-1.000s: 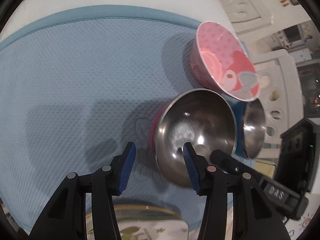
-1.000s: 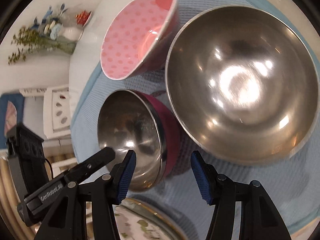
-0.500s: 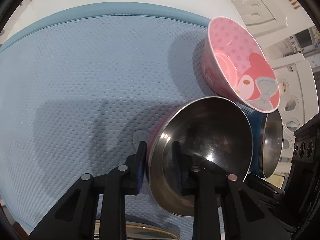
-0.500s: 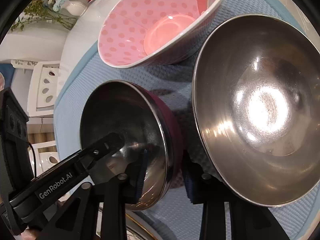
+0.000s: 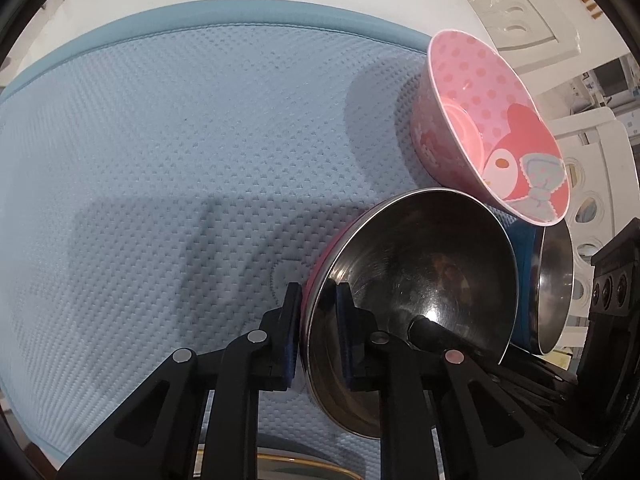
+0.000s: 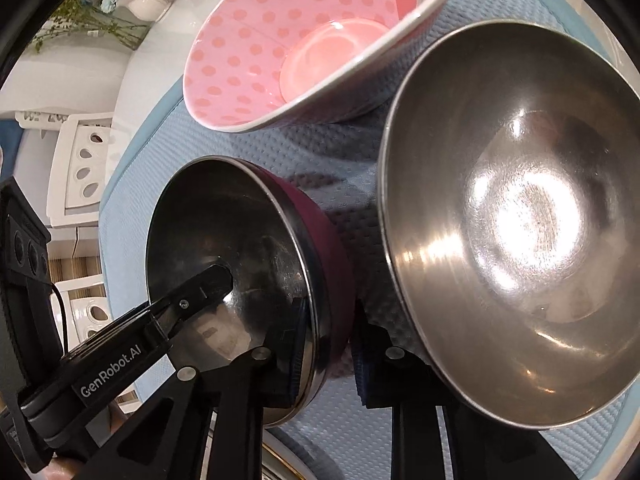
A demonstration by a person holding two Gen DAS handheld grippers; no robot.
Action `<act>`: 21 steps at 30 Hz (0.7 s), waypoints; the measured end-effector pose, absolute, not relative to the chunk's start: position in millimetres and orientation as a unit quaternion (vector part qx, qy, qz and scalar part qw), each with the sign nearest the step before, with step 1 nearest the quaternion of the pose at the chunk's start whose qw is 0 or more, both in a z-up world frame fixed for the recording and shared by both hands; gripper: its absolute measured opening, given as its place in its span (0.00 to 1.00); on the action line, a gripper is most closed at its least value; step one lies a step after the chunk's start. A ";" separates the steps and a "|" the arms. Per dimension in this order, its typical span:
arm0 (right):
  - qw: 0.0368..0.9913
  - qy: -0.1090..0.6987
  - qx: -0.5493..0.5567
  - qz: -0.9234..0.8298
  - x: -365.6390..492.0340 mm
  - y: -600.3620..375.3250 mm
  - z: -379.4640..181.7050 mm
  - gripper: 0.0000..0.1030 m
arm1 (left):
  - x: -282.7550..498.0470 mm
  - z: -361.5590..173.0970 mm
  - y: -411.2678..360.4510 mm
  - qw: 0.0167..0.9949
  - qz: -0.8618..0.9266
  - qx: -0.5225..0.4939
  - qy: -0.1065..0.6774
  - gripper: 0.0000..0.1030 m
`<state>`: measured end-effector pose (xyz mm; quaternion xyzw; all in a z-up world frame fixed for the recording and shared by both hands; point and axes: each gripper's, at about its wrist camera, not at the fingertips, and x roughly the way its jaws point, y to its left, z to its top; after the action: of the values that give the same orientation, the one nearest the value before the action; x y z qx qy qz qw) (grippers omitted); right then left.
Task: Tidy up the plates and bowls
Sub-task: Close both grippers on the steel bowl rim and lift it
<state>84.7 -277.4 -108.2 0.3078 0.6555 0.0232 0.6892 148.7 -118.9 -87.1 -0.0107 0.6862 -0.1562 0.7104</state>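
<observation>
Left wrist view, near to far, me posting: my left gripper (image 5: 318,304) sits at the bottom of the frame. Its jaws have just been closing and are now clamped on the left rim of the magenta-walled steel bowl (image 5: 420,272), one pad inside and one outside. Behind it, on the blue mat (image 5: 160,160), the pink dotted bowl (image 5: 480,120) is upper right. A second steel bowl (image 5: 554,280) peeks in at the right edge.

Reply: And your other hand?

Me: My right gripper (image 6: 328,336) has just been closing too, and it now pinches the same bowl's opposite rim.

Reply: So two grips on one slick, thin rim. I'd raise both hands together and keep it level, or it'll twist out. Watch the neighbours as well, they look very close.

Me: Agreed. Only the right wrist view shows how snug that gap is, with the big steel bowl filling its right half. It also catches a flower vase (image 6: 148,4) at upper left. Only the left view shows all the free mat on the left, which I reckon is room for sorting.
</observation>
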 end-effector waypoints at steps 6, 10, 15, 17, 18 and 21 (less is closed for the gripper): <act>0.688 0.660 0.300 0.028 85.8 -271.9 -105.6 0.19 | 156.6 -84.7 -112.0 0.710 -0.162 -0.006 0.685 0.13; 0.692 0.658 0.297 0.025 86.5 -265.9 -101.6 0.19 | 161.4 -80.7 -113.7 0.711 -0.165 -0.010 0.683 0.13; 0.697 0.654 0.294 0.024 84.8 -263.3 -94.3 0.19 | 162.0 -73.4 -107.8 0.715 -0.169 -0.013 0.679 0.13; 0.698 0.653 0.291 0.023 83.8 -262.3 -91.4 0.19 | 160.0 -70.2 -105.2 0.715 -0.171 -0.013 0.678 0.13; 0.698 0.654 0.291 0.022 83.1 -261.0 -89.6 0.19 | 159.8 -69.0 -104.1 0.715 -0.171 -0.014 0.678 0.13; 0.701 0.652 0.287 0.023 81.7 -257.9 -83.4 0.19 | 159.3 -62.5 -98.4 0.715 -0.171 -0.024 0.678 0.13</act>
<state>81.7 -257.9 -83.4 0.2874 0.6523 0.0230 0.7010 159.3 -98.4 -62.5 -0.0241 0.6776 -0.1710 0.7148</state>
